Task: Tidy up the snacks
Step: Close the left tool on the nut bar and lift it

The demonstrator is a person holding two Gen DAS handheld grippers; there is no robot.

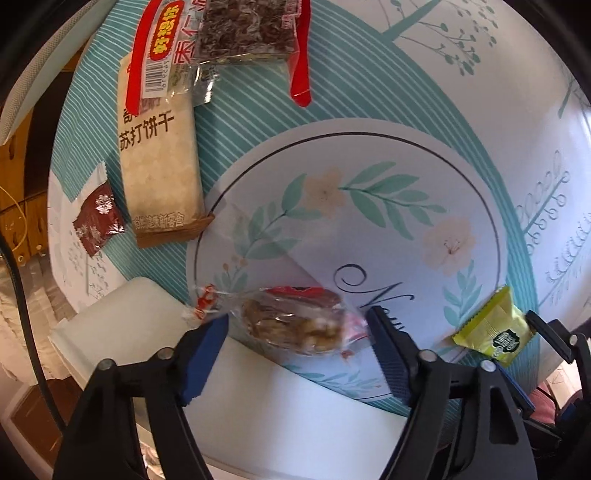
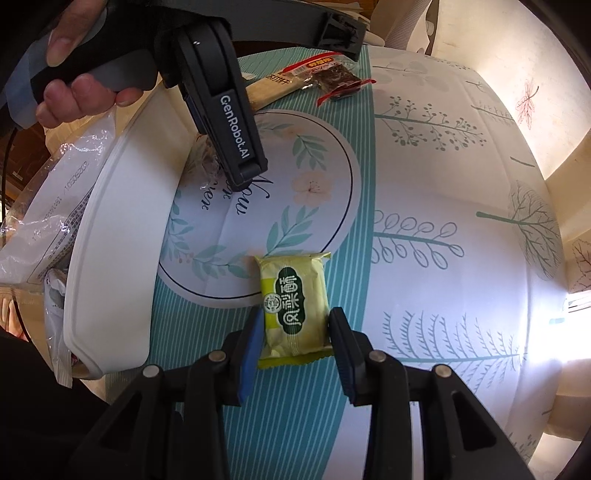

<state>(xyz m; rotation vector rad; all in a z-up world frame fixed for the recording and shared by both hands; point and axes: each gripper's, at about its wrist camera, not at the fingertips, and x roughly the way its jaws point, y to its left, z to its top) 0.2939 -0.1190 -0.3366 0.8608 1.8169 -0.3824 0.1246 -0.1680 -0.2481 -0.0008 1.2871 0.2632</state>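
Right gripper (image 2: 293, 334): clamps one yellow snack packet (image 2: 294, 308), near table edge.
Left gripper (image 1: 297, 345): jaws apart around one clear-wrapped snack (image 1: 295, 321) beside white bin (image 1: 122, 325).
Far snacks: three; cloth between bare.

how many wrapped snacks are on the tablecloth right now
5: clear-wrapped nut snack between the left gripper fingers, yellow packet in the right gripper, cracker pack, small red candy, date bar at the far edge. More may be hidden.

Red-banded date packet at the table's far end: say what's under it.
The packet overlaps the top of the cracker pack and the striped tablecloth. The cracker pack's upper print is covered.
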